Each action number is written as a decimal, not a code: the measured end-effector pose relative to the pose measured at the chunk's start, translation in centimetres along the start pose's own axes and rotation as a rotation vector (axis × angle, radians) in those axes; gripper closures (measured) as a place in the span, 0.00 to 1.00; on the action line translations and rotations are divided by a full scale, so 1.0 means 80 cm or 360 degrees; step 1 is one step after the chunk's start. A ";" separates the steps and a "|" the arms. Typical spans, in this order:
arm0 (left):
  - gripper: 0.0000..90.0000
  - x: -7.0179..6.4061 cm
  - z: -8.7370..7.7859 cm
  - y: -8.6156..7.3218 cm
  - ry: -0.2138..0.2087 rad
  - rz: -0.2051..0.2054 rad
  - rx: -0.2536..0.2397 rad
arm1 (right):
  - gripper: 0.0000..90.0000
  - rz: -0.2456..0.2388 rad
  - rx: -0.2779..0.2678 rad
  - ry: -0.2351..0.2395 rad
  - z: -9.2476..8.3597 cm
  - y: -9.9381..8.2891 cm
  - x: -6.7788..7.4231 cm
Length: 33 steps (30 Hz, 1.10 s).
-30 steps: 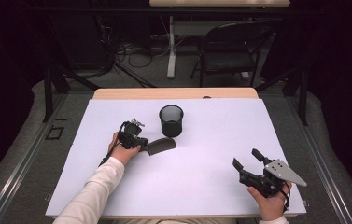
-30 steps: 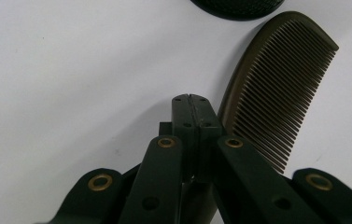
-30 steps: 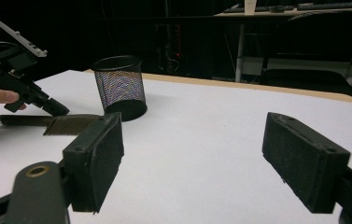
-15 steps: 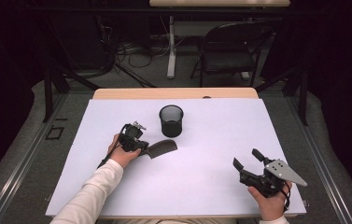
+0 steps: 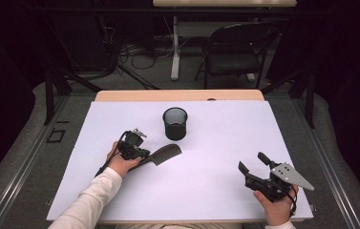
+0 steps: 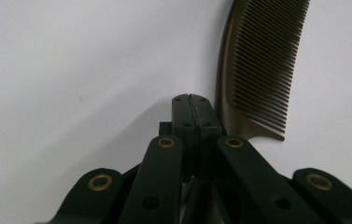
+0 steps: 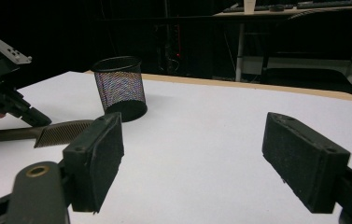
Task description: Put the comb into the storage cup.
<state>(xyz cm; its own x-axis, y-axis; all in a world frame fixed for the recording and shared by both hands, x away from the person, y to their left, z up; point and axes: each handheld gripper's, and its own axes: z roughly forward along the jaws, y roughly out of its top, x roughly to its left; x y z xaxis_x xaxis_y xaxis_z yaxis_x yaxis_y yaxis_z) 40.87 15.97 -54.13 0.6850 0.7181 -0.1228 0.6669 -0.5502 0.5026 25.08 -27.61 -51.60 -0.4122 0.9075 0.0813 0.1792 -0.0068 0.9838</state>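
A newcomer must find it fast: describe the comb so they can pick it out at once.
On the white table, look just in front of the black mesh cup. The comb lies flat there, its handle at the left gripper. It is dark, curved and fine-toothed, unlike the upright round cup.

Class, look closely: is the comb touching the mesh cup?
Apart. The high view shows bare white table between the comb and the mesh cup.

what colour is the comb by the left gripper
Dark olive-brown, almost black; the comb shows its colour best in the left gripper view.
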 end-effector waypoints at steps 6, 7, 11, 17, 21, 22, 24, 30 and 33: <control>1.00 -0.006 -0.006 -0.011 -0.0023 -0.0004 0.0013 | 0.23 -0.0001 0.0001 0.0002 0.000 0.000 0.000; 1.00 -0.007 -0.007 -0.012 -0.0027 -0.0005 0.0013 | 0.23 -0.0002 0.0001 0.0001 0.000 0.000 0.000; 1.00 -0.012 -0.010 -0.018 -0.0026 -0.0013 0.0028 | 0.23 -0.0003 0.0003 0.0003 0.000 0.000 0.001; 1.00 -0.018 -0.014 -0.023 -0.0029 0.0005 0.0055 | 0.23 0.0000 0.0002 0.0001 0.000 0.000 0.001; 1.00 -0.020 -0.017 -0.029 -0.0045 -0.0014 0.0056 | 0.23 -0.0001 0.0003 0.0002 0.000 0.000 0.000; 1.00 -0.021 -0.018 -0.031 -0.0046 -0.0012 0.0059 | 0.23 -0.0001 0.0003 0.0002 0.000 0.000 0.000; 1.00 -0.022 -0.019 -0.034 -0.0053 -0.0023 0.0057 | 0.23 0.0003 0.0005 0.0001 0.000 0.000 0.000; 1.00 -0.027 -0.023 -0.041 -0.0068 -0.0010 0.0062 | 0.23 0.0001 0.0005 0.0003 0.000 0.000 0.001; 1.00 -0.030 -0.024 -0.043 -0.0068 0.0005 0.0067 | 0.23 0.0003 0.0006 0.0003 0.001 0.000 0.001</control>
<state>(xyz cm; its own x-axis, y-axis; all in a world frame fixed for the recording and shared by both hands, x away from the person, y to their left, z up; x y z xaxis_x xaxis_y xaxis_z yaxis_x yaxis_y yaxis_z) 36.34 16.94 -53.92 0.6983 0.6981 -0.1581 0.6759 -0.5705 0.4666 25.09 -27.55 -51.63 -0.4137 0.9066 0.0833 0.1829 -0.0068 0.9831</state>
